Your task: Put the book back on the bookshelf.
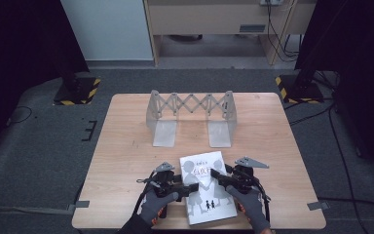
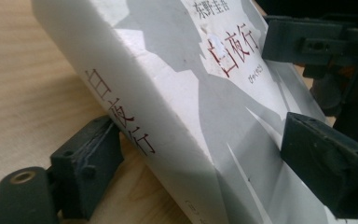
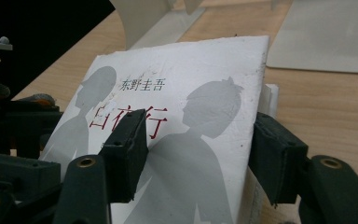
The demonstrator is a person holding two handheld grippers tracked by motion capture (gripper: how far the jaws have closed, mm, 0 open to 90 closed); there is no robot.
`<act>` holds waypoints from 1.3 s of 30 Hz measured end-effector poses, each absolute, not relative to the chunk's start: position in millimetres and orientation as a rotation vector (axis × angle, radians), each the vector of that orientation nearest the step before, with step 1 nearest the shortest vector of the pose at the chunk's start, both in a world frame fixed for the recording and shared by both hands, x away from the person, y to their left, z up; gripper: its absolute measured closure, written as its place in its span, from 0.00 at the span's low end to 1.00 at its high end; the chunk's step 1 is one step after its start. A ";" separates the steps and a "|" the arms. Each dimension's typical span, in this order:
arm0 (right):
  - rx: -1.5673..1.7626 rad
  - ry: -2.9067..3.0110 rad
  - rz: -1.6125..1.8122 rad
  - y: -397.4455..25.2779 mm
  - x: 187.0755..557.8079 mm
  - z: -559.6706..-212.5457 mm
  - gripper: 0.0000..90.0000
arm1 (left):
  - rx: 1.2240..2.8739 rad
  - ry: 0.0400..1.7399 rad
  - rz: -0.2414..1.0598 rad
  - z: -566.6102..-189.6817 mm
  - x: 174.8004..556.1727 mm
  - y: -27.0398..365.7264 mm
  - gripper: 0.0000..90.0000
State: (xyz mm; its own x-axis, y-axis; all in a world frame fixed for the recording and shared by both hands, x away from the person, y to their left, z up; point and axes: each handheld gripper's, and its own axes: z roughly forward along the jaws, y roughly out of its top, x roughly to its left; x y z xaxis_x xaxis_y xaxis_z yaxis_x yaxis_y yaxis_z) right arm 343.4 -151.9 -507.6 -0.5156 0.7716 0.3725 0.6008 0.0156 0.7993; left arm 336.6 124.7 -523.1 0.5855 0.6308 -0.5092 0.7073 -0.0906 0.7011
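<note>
- The table is a pale wooden square; measured from its middle, the work sits at about 6 o'clock, close to the near edge.
- The expanding book rack, grey metal with a scissor lattice and two flat feet, stands at about 12 o'clock from the table's middle, well apart from the grippers and with nothing in it.
- The book is a white paperback with grey silhouettes and red lettering on its cover. In the high view its long axis runs roughly 12 to 6 o'clock, tipped slightly, spine to the person's left.
- In the left gripper view the book appears lifted off the wood along its spine side, cover sloping away.
- The left gripper comes at the book from 9 o'clock. Its jaws are spread across the thickness, one under the spine edge, one over the cover; whether they press yet I cannot tell.
- The right gripper comes in from 3 o'clock. In its own view the book lies between its spread jaws, one over the cover and one at the page edge; contact is unclear.
- Both stand equally near, on opposite long edges, so any lift toward the rack at 12 o'clock likely turns on this two-sided hold.
</note>
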 end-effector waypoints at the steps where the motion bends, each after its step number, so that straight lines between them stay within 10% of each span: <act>1: 1.434 2.101 1.526 -152.6 343.8 -506.2 0.47 | 1.772 1.100 -0.094 -522.2 336.7 125.7 0.17; 39: 1.324 1.988 1.699 -153.2 337.8 -491.8 0.54 | 1.710 1.006 -0.085 -507.6 342.2 120.1 0.21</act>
State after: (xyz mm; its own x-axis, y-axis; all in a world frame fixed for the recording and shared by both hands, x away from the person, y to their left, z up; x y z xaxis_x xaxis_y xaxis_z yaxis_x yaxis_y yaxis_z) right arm 337.8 -153.2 -491.8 -0.5746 0.7268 0.3763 0.4848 -0.0682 0.8720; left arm 342.2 120.1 -507.6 0.6375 0.5725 -0.5156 0.6512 -0.0427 0.7577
